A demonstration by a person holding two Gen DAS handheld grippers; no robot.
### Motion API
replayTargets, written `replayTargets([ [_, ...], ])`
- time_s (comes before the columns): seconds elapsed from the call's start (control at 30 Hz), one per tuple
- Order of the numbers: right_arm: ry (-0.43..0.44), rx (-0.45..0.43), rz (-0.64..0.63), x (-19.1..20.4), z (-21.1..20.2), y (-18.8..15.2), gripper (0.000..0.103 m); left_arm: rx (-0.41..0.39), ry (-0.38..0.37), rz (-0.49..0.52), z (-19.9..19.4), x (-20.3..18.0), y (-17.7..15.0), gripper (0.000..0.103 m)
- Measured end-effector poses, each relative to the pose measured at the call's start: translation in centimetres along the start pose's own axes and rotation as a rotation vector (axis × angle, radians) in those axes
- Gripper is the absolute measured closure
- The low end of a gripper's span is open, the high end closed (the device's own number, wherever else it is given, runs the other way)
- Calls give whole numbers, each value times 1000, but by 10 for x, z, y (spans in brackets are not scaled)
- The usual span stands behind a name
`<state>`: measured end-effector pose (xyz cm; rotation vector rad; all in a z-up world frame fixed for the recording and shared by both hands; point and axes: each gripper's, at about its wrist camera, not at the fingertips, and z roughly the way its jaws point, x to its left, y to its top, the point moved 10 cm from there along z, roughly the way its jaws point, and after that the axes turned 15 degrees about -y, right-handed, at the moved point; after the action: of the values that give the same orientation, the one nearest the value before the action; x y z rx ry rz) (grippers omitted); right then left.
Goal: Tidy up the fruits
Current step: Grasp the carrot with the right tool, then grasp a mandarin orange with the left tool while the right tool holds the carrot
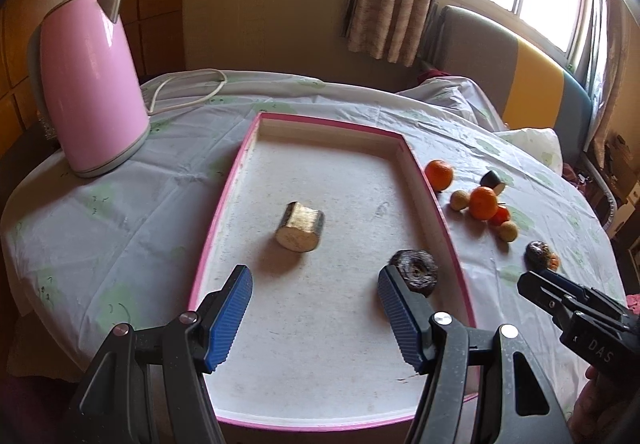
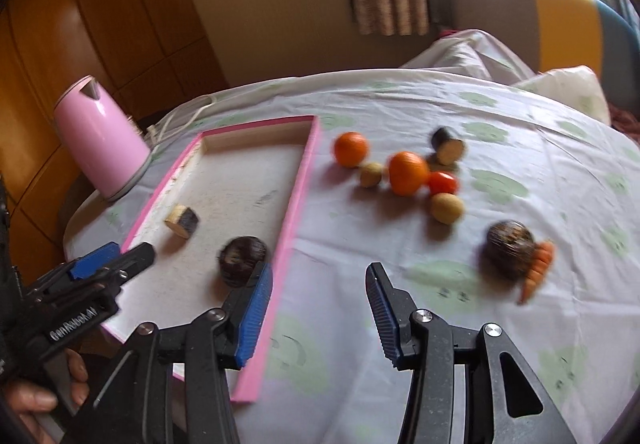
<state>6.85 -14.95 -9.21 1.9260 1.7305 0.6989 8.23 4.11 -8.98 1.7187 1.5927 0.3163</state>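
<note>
A pink-rimmed tray (image 1: 224, 203) lies on the table and holds a cut tan piece (image 1: 300, 230) and a dark round fruit (image 1: 414, 270). My left gripper (image 1: 316, 304) hovers open over the tray's near half, its right finger (image 1: 396, 316) just beside the dark fruit. My right gripper (image 2: 320, 284) is open with nothing between its fingers, over the cloth just right of the tray rim (image 2: 298, 203). On the cloth lie two oranges (image 2: 351, 149) (image 2: 408, 172), a tomato (image 2: 443, 182), two small tan fruits (image 2: 371, 174) (image 2: 447, 207), a dark-skinned cut piece (image 2: 448, 145), another dark round fruit (image 2: 508, 248) and a small carrot (image 2: 538, 270).
A pink kettle (image 1: 90, 91) stands left of the tray, its white cord (image 1: 188, 91) trailing behind it. The round table wears a white cloth with green prints (image 2: 500, 344). Beyond its far edge are a pillow (image 2: 560, 91), a padded headboard and a curtained window.
</note>
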Motion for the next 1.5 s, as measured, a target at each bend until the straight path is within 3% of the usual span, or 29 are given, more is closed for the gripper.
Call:
replayTargets([
  [0.3, -158, 34, 167, -101, 11, -15, 54, -5, -93, 43, -1, -33, 7, 36],
  [0.47, -195, 59, 224, -134, 19, -21, 70, 17, -131, 96, 4, -58, 4, 36],
  [0.53, -204, 59, 221, -139, 22, -21, 79, 26, -138, 111, 6, -66, 2, 36],
  [0.6, -211, 55, 211, -140, 26, -17, 82, 46, -156, 124, 10, -75, -3, 36],
  [0.83, -249, 69, 187, -142, 49, -5, 83, 97, -195, 194, 21, -103, -17, 36],
  [0.93, -228, 76, 179, -141, 56, -4, 83, 111, -203, 198, 26, -107, -17, 36],
  [1.4, -191, 48, 191, -144, 58, -4, 81, 175, -175, 236, 85, -116, 33, 42],
  [1.5, -190, 46, 179, -144, 58, -2, 80, 208, -202, 210, 98, -114, 37, 46],
])
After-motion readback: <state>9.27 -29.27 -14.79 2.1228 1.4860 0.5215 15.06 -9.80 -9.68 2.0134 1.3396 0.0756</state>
